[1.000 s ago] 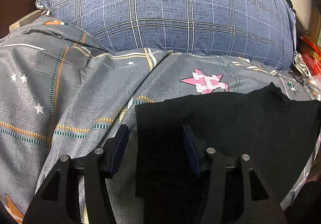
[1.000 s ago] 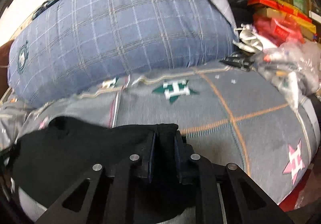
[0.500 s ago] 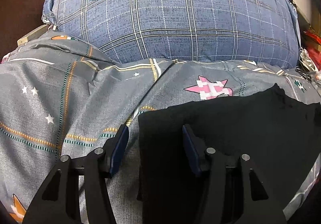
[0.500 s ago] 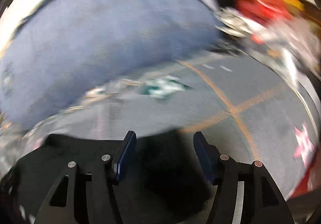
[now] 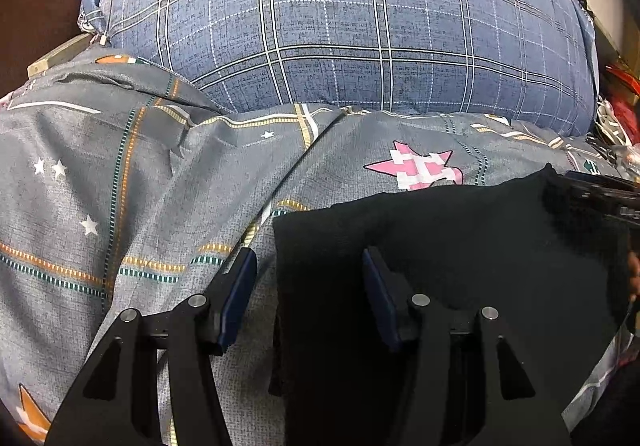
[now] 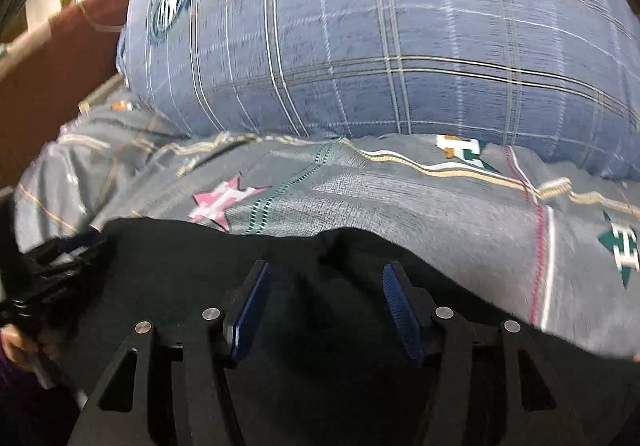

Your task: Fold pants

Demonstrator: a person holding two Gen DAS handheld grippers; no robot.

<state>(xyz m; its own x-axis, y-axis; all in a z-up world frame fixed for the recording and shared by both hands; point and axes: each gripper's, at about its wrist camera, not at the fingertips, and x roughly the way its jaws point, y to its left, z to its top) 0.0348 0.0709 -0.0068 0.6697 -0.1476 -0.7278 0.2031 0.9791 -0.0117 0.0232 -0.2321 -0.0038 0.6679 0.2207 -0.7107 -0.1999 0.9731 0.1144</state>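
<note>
The left gripper (image 5: pixel 308 286) hovers low over the left edge of the pants (image 5: pixel 460 246). Its jaws stand apart and grip nothing: the left pad sits over the bedsheet (image 5: pixel 140 206), the right pad over the black cloth, so the edge of the pants runs between them. This placement likely readies a grip on that edge or steadies the stack.

The pants lie on the bedsheet in front of the blue checked pillow (image 5: pixel 360 26), near a pink star (image 5: pixel 420 170) printed on the sheet. They form a flat black block with a straight left edge and a squared near corner, which suggests that at least one fold is done. The cloth is dark; seams and layers cannot be told.

The right gripper (image 6: pixel 326 306) hovers over the right part of the pants. Its jaws have just been opening, then closed back slightly; they stand apart, with black cloth beneath them but nothing pinched.
</note>
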